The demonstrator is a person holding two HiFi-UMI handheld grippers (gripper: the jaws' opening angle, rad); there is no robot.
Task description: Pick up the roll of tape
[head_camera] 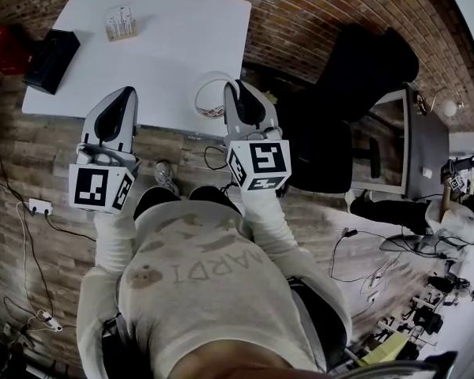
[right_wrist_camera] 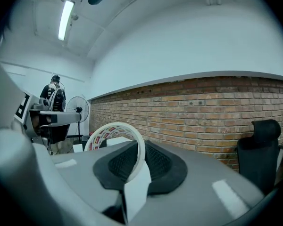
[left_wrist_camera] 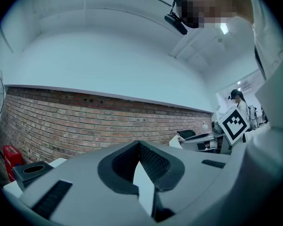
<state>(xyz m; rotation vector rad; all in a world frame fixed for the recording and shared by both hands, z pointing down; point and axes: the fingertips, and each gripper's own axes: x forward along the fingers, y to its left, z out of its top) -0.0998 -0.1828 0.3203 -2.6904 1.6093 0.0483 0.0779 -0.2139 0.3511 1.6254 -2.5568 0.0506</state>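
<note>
Now right gripper (right_wrist_camera: pixel 139 147) jaws pinch roll of tape (right_wrist_camera: pixel 108 128); left gripper (left_wrist_camera: pixel 139 147) jaws pressed together, empty.

Pale sweatshirt (head_camera: pixel 197 279), grey left gripper (head_camera: pixel 128 93) (marker cube (head_camera: pixel 101 186))

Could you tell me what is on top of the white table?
A small rack near the far edge, a black box at the left corner. The left gripper, right gripper and roll of tape hide its near edge.
</note>
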